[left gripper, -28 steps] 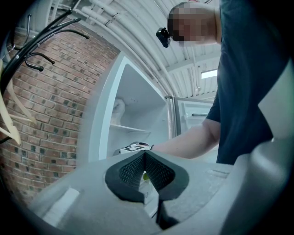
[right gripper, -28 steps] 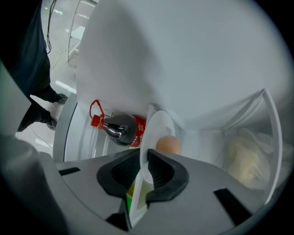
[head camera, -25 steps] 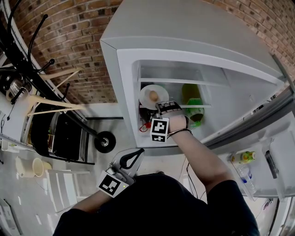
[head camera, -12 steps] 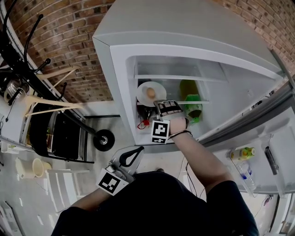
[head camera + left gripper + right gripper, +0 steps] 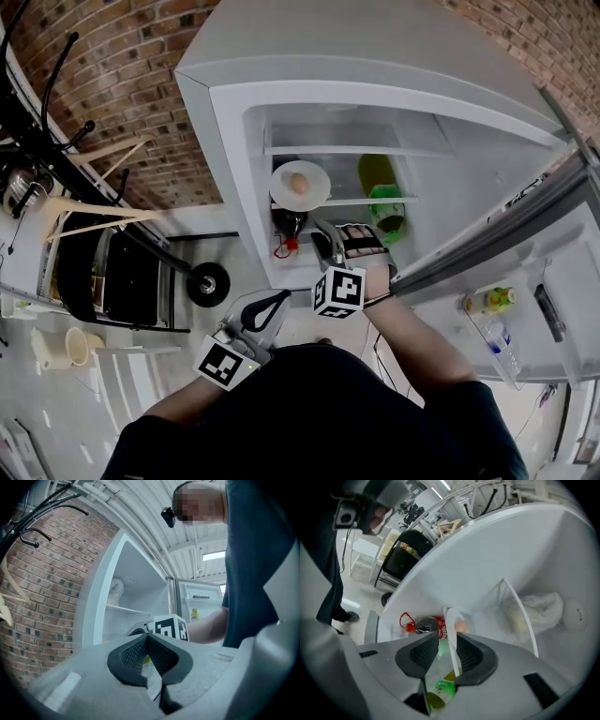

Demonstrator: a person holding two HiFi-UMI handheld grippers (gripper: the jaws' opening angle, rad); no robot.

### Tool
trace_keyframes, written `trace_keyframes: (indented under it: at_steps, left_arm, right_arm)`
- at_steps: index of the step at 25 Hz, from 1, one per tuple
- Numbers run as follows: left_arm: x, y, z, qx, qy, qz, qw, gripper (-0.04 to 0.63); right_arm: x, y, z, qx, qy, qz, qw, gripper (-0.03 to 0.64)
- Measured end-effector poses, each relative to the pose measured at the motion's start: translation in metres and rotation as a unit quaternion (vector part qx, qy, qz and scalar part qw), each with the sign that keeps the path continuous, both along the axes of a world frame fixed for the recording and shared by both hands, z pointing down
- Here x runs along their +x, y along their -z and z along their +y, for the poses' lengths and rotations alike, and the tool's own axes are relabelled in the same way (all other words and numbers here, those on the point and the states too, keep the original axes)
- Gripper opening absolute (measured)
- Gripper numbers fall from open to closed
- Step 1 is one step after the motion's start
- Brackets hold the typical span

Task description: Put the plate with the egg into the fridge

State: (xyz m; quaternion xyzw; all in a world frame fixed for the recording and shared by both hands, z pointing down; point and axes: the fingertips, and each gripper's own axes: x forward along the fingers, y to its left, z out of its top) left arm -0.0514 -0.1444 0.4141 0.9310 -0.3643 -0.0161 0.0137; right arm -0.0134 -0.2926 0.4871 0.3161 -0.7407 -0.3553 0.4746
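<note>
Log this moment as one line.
white round plate with brown egg: on fridge shelf | right gripper: open | left gripper: shut, empty

Bright even light, fisheye-warped edges; blurred near foreground

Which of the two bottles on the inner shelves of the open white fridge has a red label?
The dark bottle near the white plate with the egg; the other bottle is yellow-green, green-labelled.
</note>
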Motion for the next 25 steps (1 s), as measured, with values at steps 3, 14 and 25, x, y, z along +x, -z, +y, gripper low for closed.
trace_keyframes:
  at_steps: [3,14,25]
  left_arm:
    - [0.004,0.000,-0.001,0.001,-0.006,0.001,1.0000,0.005]
    - [0.016,0.004,-0.007,0.001,-0.026,0.008,0.9996,0.005]
    - [0.028,0.004,-0.005,0.002,-0.043,-0.002,0.9991,0.005]
  right_arm:
    - [0.002,0.012,0.021,-0.032,-0.005,-0.074,0.997,0.119]
    - [0.003,0.072,0.091,-0.115,0.016,-0.341,0.933,0.021]
    - [0.007,0.052,0.117,-0.215,0.005,-0.471,0.855,0.012]
